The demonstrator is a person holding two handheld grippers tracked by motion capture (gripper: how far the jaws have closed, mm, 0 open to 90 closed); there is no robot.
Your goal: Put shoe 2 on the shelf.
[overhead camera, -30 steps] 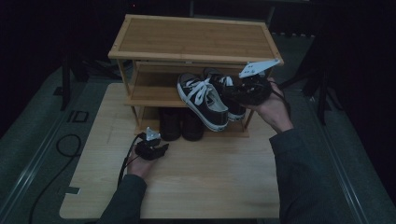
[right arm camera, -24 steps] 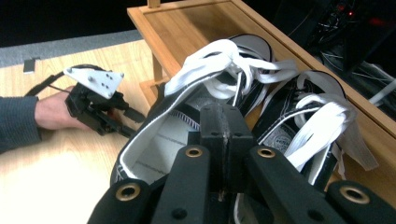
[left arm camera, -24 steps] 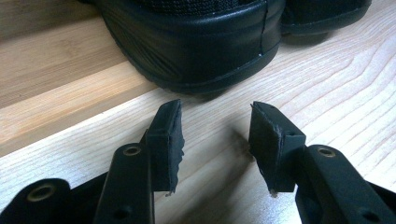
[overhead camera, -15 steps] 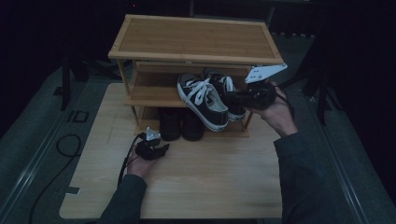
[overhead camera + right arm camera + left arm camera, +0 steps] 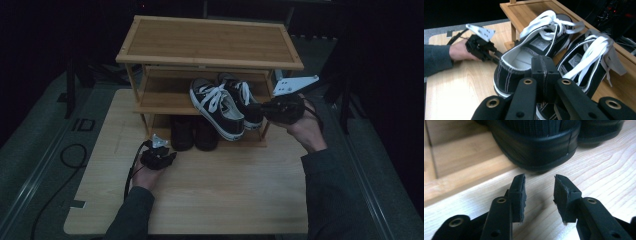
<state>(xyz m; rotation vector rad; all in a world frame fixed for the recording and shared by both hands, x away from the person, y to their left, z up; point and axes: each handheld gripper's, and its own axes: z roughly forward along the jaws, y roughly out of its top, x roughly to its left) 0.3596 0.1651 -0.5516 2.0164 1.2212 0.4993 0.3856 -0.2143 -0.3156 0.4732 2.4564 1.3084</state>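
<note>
The sneakers [image 5: 220, 107] already sit half on the middle board of the shoe rack [image 5: 210, 42], the right gripper [image 5: 541, 72] behind their heels with jaws together, while the left gripper [image 5: 539, 192], jaws apart and just narrowed on nothing, faces the black shoes [image 5: 192, 132] below, apparently next.

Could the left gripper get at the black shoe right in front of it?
Probably yes. The left gripper sits low on the table with its jaws apart, pointing at the black shoe on the rack's bottom level. Nothing lies between them; bare wood leads up to the heel.
</note>
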